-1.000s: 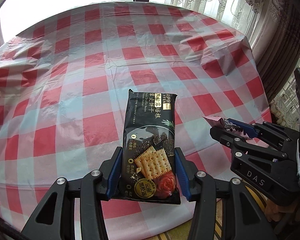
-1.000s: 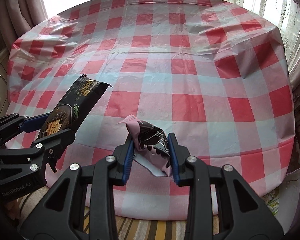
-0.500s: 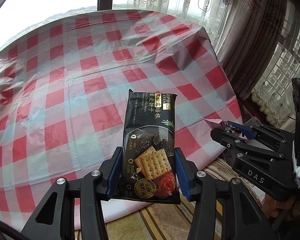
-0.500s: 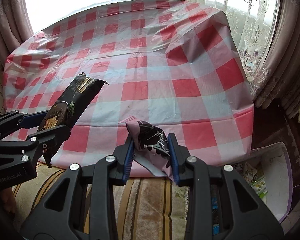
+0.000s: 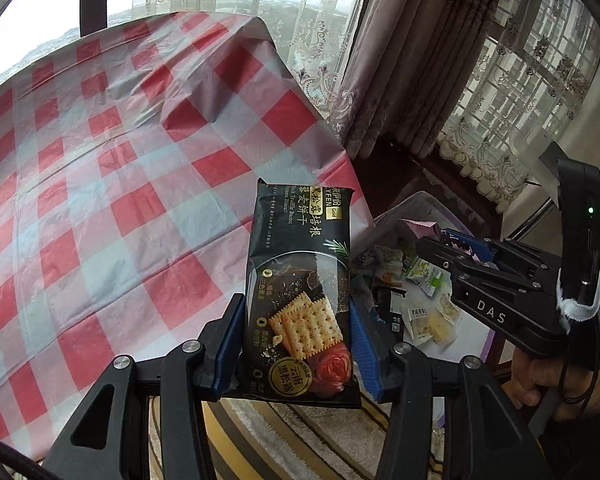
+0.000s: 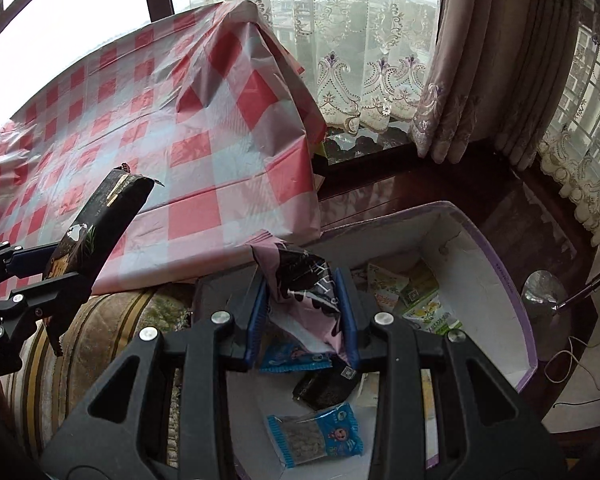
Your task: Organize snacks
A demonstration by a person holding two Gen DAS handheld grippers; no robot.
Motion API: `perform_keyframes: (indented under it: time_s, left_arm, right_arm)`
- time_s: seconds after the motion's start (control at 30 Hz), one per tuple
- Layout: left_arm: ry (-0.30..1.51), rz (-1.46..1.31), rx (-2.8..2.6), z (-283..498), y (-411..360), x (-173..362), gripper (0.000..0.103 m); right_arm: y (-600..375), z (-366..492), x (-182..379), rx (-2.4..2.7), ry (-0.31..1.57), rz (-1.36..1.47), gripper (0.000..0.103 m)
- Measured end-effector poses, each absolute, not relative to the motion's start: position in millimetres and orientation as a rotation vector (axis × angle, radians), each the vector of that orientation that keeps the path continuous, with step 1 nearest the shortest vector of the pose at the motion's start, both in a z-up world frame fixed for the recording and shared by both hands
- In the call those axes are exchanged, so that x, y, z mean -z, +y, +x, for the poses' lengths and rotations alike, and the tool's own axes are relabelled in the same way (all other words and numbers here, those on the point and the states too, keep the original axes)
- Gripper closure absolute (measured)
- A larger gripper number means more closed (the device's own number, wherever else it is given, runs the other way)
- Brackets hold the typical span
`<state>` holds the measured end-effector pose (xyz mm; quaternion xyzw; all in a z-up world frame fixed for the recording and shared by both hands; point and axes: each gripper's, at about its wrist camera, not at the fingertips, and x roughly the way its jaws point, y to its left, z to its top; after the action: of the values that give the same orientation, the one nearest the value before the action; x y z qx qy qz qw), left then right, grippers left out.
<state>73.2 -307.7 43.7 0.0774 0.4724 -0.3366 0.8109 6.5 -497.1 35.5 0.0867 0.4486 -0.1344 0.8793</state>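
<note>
My left gripper (image 5: 298,312) is shut on a long black cracker packet (image 5: 300,280), held upright past the table's near right corner; the packet also shows at the left of the right wrist view (image 6: 100,220). My right gripper (image 6: 302,292) is shut on a crumpled pink and black snack packet (image 6: 300,280), held above a white storage box with a purple rim (image 6: 516,292). The right gripper shows in the left wrist view (image 5: 452,240) over the same box (image 5: 416,204). Several small snack packets lie in the box, blue ones (image 6: 316,436) and green ones (image 6: 416,292).
A table with a red and white checked cloth (image 5: 120,200) lies to the left. A striped cushion or rug (image 6: 100,320) sits below its edge. Curtains (image 6: 460,60) and a dark wooden sill (image 6: 380,176) stand behind the box. A metal lamp base (image 6: 544,292) is at right.
Both grippers have swung right off the table with their packets held. The box of snacks has come into view under the right gripper.
</note>
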Motion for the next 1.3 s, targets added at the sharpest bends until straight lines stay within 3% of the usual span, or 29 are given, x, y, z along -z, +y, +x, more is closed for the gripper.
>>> perform_keyframes:
  time_s: [0.5, 0.6, 0.67, 0.87, 0.93, 1.0, 1.3]
  left_arm:
    - [1.134, 0.297, 0.876, 41, -420, -10, 0.052]
    - [1.159, 0.31, 0.902, 36, -434, -6, 0.051]
    - [1.175, 0.312, 0.916, 33, -436, -4, 0.051]
    - [1.2, 0.268, 0.875, 30, -415, -6, 0.044]
    - [1.183, 0.235, 0.86, 25, -402, -11, 0.034]
    - [1.155, 0.188, 0.84, 19, -385, -19, 0.018]
    - [1.182, 0.03, 0.8, -7, -316, -27, 0.018]
  right_arm:
    - [-558, -33, -18, 0.399, 0.934, 0.28, 0.064]
    - [-562, -36, -18, 0.403, 0.931, 0.287, 0.052]
    - [-562, -38, -19, 0.402, 0.929, 0.287, 0.049]
    - [-553, -50, -31, 0.399, 0.915, 0.28, 0.033]
    - [-546, -58, -36, 0.422, 0.906, 0.278, 0.032]
    - [-538, -67, -42, 0.433, 0.899, 0.287, 0.029]
    - [-499, -101, -54, 0.426, 0.923, 0.249, 0.029]
